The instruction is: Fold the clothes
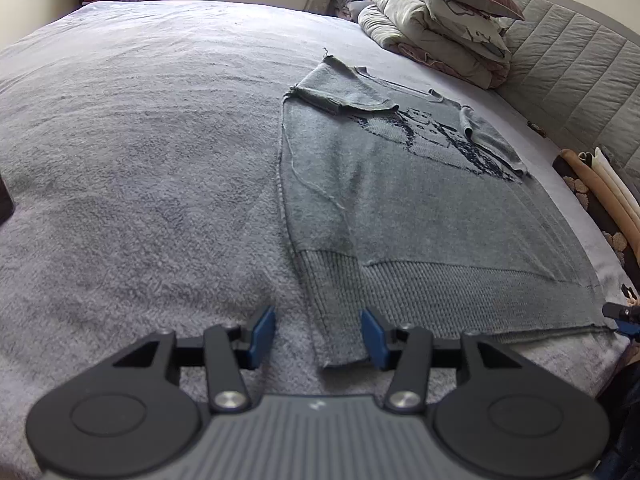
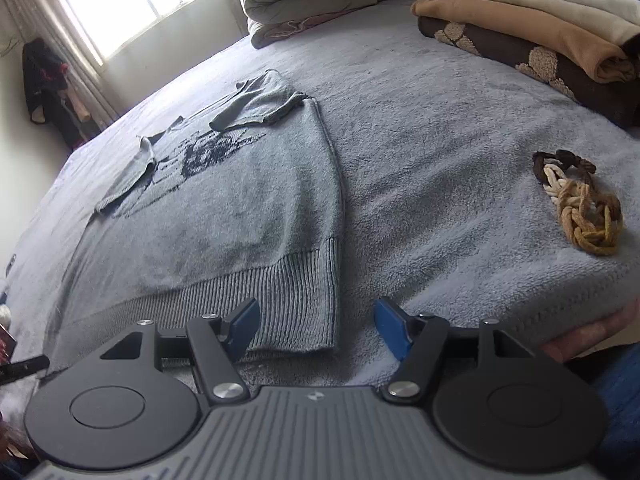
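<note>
A grey knit sweater (image 1: 380,200) with a dark pattern on its chest lies flat on the bed, both sleeves folded in over the body. In the left wrist view my left gripper (image 1: 319,334) is open at the near left corner of the ribbed hem (image 1: 340,320). That corner lies loose between the blue pads, close to the right one. In the right wrist view the sweater (image 2: 240,200) reaches down to my right gripper (image 2: 319,328), which is open. Its ribbed hem corner (image 2: 296,312) lies between the jaws, and the left pad (image 2: 244,322) overlaps the fabric.
The bed has a grey fleece cover (image 1: 140,160). Folded quilts and a pillow (image 1: 432,32) are stacked by the padded headboard (image 1: 568,64). Folded blankets (image 2: 540,28) and a braided cord piece (image 2: 576,200) lie to the right. A hand (image 2: 592,336) shows at the bed's edge.
</note>
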`<state>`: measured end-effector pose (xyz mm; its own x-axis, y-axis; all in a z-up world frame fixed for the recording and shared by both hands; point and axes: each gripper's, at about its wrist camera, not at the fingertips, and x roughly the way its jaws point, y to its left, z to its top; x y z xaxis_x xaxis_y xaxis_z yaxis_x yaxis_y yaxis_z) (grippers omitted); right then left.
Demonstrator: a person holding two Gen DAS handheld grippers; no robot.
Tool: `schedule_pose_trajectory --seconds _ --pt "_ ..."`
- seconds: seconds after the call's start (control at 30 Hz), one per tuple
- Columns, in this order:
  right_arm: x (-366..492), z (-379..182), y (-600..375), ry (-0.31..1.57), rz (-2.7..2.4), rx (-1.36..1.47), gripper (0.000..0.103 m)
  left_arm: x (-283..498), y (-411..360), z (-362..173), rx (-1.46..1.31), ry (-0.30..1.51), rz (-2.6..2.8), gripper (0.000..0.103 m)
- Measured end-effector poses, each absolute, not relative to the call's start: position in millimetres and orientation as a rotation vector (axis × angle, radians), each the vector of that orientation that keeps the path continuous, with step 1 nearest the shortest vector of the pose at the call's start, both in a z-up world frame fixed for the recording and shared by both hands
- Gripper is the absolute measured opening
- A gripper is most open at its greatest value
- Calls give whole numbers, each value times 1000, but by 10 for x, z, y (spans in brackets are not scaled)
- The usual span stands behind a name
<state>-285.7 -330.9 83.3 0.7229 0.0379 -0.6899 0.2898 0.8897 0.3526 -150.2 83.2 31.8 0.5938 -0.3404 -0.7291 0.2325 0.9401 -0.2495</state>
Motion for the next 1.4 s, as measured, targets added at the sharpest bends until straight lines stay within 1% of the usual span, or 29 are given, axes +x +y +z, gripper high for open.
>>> schedule_pose_trajectory --seconds 0.17,0.2,0.23,0.27,0.3,0.33,0.37,0.4,0.43,0.5,0.73,1.07,1.2,1.4 --pt "-2857 823 -3249 756 -138 428 68 -1509 767 313 -104 866 -328 51" --pt "-2859 820 -3242 755 -135 426 68 -1510 758 314 -98 864 -324 45" --pt "-2861 816 -3235 754 -129 427 67 -1511 756 317 -96 863 -321 34" --pt "-2867 806 -3250 750 -114 453 65 -1507 763 322 -101 863 -321 29" --pt "-2874 792 -3276 745 -95 489 63 -1500 774 323 -114 864 -324 17" --pt "-2880 774 -3310 741 -79 533 56 -1493 787 323 -130 867 -327 11" --pt "-2885 761 -3342 739 -78 565 42 -1486 797 322 -142 869 -326 10" --pt "-2887 752 -3368 739 -88 580 32 -1480 807 320 -151 870 -323 9" --pt "-2888 746 -3388 739 -95 591 14 -1473 815 320 -162 872 -319 7" --pt "-2901 755 -3388 718 -78 610 11 -1469 829 339 -181 870 -315 6" --pt "-2956 878 -3430 607 -45 659 9 -1479 877 442 -230 825 -339 5" --pt "-2775 1116 -3549 522 -27 701 9 -1370 929 569 -297 783 -340 5" --pt "-2515 1250 -3647 545 -29 703 9 -1216 877 678 -282 757 -329 5" --pt "-1928 1429 -3861 617 -23 694 9 -772 711 870 -228 721 -311 5"
